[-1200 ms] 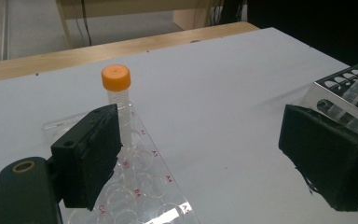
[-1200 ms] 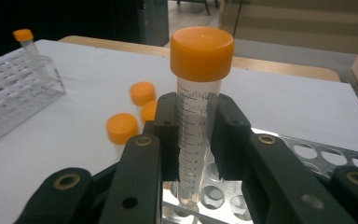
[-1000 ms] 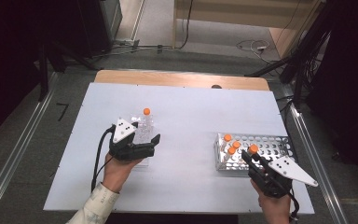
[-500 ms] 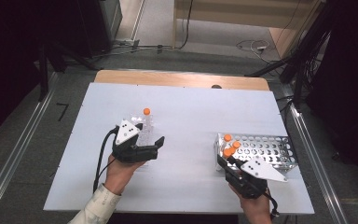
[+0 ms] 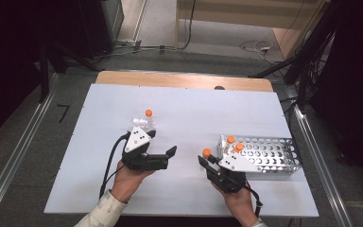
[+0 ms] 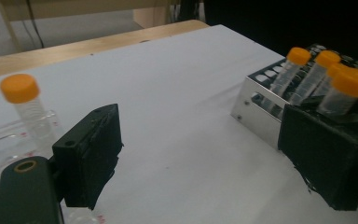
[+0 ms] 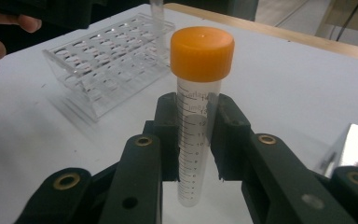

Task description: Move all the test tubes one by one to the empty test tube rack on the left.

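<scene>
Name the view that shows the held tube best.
The right gripper view: the tube stands upright between the right gripper pads, cap and scale marks sharp. The high view gives just its orange cap; the left gripper view shows it smaller, blurred.
</scene>
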